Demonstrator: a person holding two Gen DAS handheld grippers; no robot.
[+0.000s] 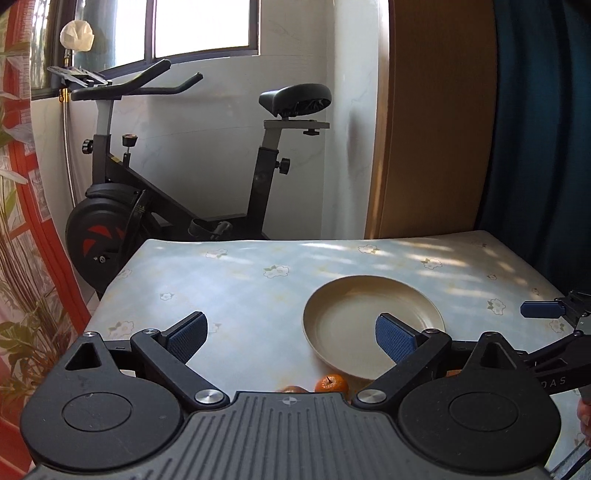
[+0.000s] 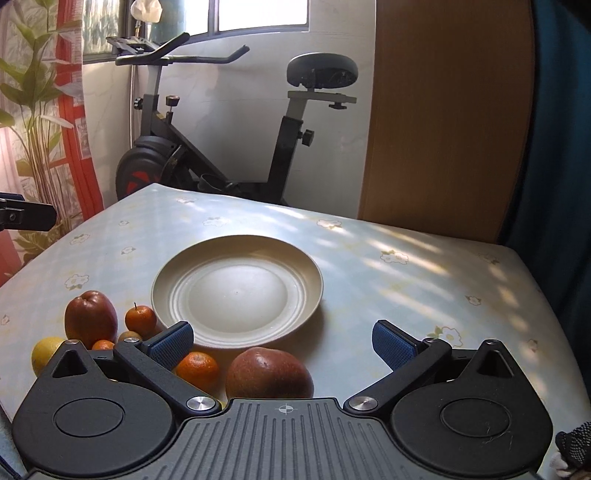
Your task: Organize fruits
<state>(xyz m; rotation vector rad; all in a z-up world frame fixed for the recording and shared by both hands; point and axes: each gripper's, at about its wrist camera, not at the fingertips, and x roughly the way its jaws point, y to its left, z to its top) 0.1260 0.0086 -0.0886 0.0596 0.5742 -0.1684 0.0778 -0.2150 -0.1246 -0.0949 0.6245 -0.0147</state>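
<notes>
Plate (image 2: 236, 288): cream, round, ridged rim, centre of the right wrist frame, flat on the table (image 2: 388, 266); nothing on it. In the left wrist frame it sits right of centre, partly behind the right finger.

Fruit, all on the table, lower left of the right wrist frame, none on the plate:
- Mango (image 2: 269, 373): red-brown, lying flat, long axis running left to right across the frame, just below the plate's near rim, bottom centre.
- Apple (image 2: 90, 317): red, upright, dimple facing up, left of the plate.
- Small orange (image 2: 140, 320): stem pointing up, between apple and plate, just beside the rim.
- Orange (image 2: 197, 370): just left of the mango, stem end turned toward the lens, partly behind the left finger.
- Lemon (image 2: 46, 353): yellow, far lower left, partly hidden by the gripper body.
- Kiwi (image 2: 129, 336) and another orange (image 2: 102, 345): small, mostly hidden; orientation cannot be told.

Right gripper (image 2: 282, 341): fingers spread wide, holding nothing, above the mango and near rim.

Left gripper (image 1: 291, 332): fingers spread wide, holding nothing, above the table left of the plate; two oranges show at its lower edge.

Background: exercise bike (image 2: 221, 122), window (image 2: 258, 14), curtain (image 2: 33, 110), upper half of frame
</notes>
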